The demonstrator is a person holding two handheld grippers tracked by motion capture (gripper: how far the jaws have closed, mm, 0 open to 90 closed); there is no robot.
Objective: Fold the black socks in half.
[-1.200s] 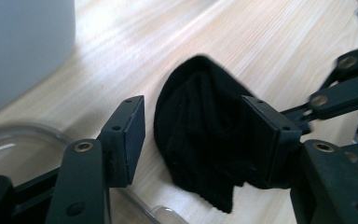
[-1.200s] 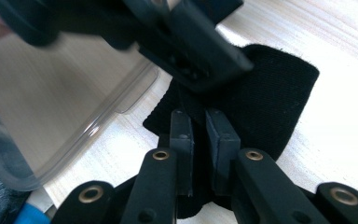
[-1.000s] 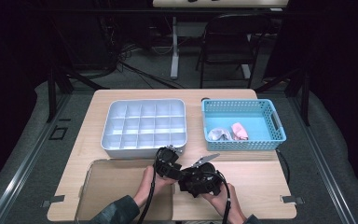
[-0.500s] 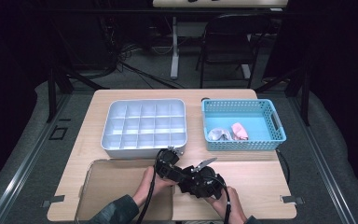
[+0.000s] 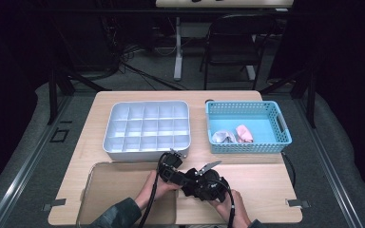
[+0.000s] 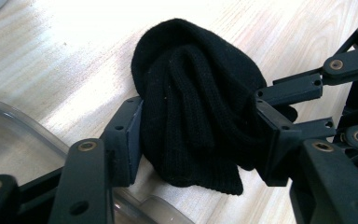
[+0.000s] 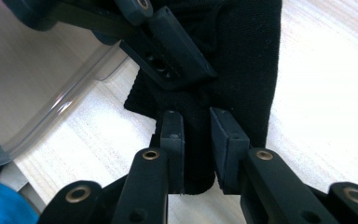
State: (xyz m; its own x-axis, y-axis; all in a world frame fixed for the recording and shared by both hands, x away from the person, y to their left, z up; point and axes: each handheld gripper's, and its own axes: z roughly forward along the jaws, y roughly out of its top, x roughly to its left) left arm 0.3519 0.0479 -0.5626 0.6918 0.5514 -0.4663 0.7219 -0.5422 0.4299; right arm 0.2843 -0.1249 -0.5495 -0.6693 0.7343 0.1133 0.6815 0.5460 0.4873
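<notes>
While both hands crowd together at the near edge of the wooden table (image 5: 266, 180), the left gripper (image 6: 200, 135) sits with its two black jaws either side of a bunched black knitted sock (image 6: 196, 107), and both pads press into the fabric, so that is a firm hold across the widest part of the bundle. Over on the other side, the right gripper (image 7: 196, 140) has just been closing its jaws, and now they pinch a narrow fold of the same sock (image 7: 233, 60) near its lower edge, with the cloth squeezed tight between the pads. From the right gripper view, one jaw of the left gripper comes in from the top, dug into the sock just above that pinch. Seen from the high view, the left gripper (image 5: 170, 164) and the right gripper (image 5: 197, 183) are nearly touching, the sock hidden between them as a dark lump. It lies on the bare wood, right beside the rim of a clear plastic tray (image 5: 100, 190) at the near left corner. Further back stands a white compartment box (image 5: 147, 149), and to its right a blue basket (image 5: 285, 137) with a pale bundle (image 5: 224, 137) and a pink bundle (image 5: 244, 133) side by side in it.
</notes>
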